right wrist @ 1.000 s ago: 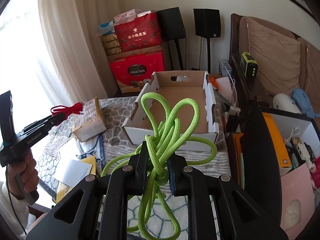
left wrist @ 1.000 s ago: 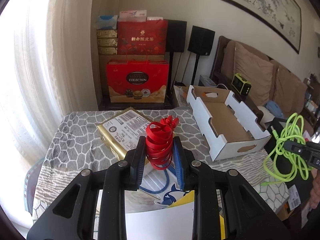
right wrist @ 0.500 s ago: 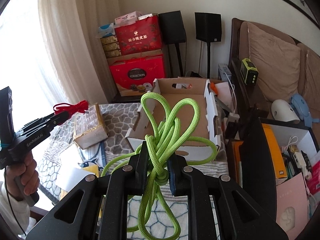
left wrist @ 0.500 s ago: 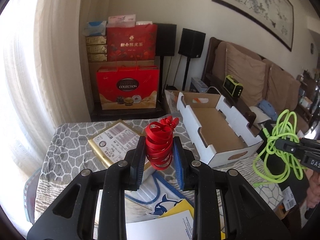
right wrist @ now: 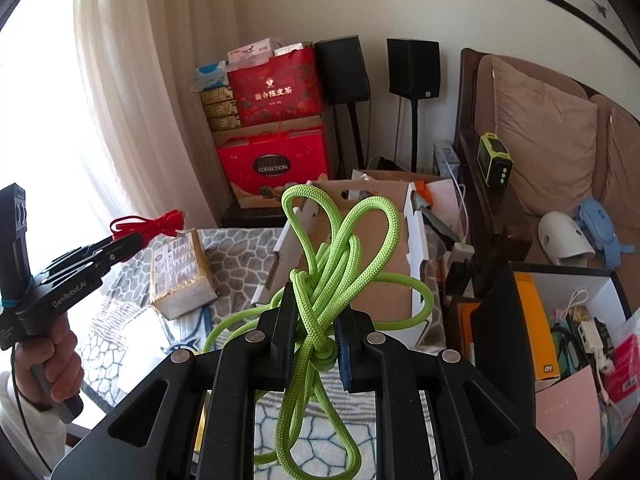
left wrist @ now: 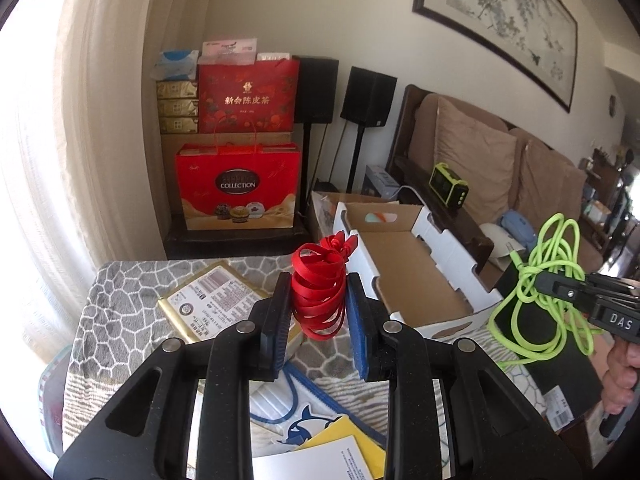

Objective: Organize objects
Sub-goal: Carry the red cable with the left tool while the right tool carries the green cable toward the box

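My left gripper (left wrist: 318, 300) is shut on a coiled red flat cable (left wrist: 320, 292), held in the air above the patterned table (left wrist: 120, 300). In the right wrist view the same red cable (right wrist: 152, 226) sticks out of the left gripper (right wrist: 134, 240) at the far left. My right gripper (right wrist: 316, 320) is shut on a knotted bundle of lime-green rope (right wrist: 332, 264), its loops hanging below the fingers. The left wrist view shows that green rope (left wrist: 544, 292) dangling at the right. An open white cardboard box (left wrist: 416, 276) lies on the table between the two grippers, its brown inside bare.
A gold packet with a white label (left wrist: 212, 308) lies on the table, with papers and a dolphin-print bag (left wrist: 316, 424) nearer me. Red gift boxes (left wrist: 240, 184) and black speakers (left wrist: 368, 96) stand behind. A sofa (left wrist: 500, 168) and a box of clutter (right wrist: 576, 332) are on the right.
Both grippers have risen a little with their loads still gripped; the table and box sit lower in both views. The left view has swung slightly right, toward the box.
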`<state>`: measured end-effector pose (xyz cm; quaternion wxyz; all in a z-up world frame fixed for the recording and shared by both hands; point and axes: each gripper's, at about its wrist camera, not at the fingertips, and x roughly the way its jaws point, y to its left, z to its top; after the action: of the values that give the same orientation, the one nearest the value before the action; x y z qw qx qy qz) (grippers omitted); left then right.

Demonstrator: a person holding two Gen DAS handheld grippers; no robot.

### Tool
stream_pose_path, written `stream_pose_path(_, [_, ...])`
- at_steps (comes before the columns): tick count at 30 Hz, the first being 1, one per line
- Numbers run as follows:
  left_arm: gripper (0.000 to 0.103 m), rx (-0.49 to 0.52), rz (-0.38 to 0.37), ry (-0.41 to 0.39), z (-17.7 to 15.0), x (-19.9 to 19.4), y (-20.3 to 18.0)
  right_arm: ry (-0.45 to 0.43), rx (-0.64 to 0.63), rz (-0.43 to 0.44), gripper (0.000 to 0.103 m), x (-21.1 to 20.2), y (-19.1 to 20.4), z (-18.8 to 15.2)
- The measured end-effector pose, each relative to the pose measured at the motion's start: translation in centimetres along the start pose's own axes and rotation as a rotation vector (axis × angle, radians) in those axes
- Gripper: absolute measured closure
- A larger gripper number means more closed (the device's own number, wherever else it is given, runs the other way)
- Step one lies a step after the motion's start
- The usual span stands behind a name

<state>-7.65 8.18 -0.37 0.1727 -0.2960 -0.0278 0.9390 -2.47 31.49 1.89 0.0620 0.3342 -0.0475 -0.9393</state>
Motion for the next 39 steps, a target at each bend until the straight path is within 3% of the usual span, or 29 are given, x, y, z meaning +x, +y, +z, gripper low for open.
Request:
stream_pose_path(18, [0.079, 0.007, -0.07, 0.001, 2.5, 0.8, -1.3, -0.017, 0.067, -0.009, 0.087, 0.6, -0.9, 2.1])
stream_pose_path(39, [0.079, 0.019, -0.063, 0.033, 3.4, 2.6, -3.1, -0.032, 0.104, -0.023, 0.087, 1.4, -2.3, 2.1])
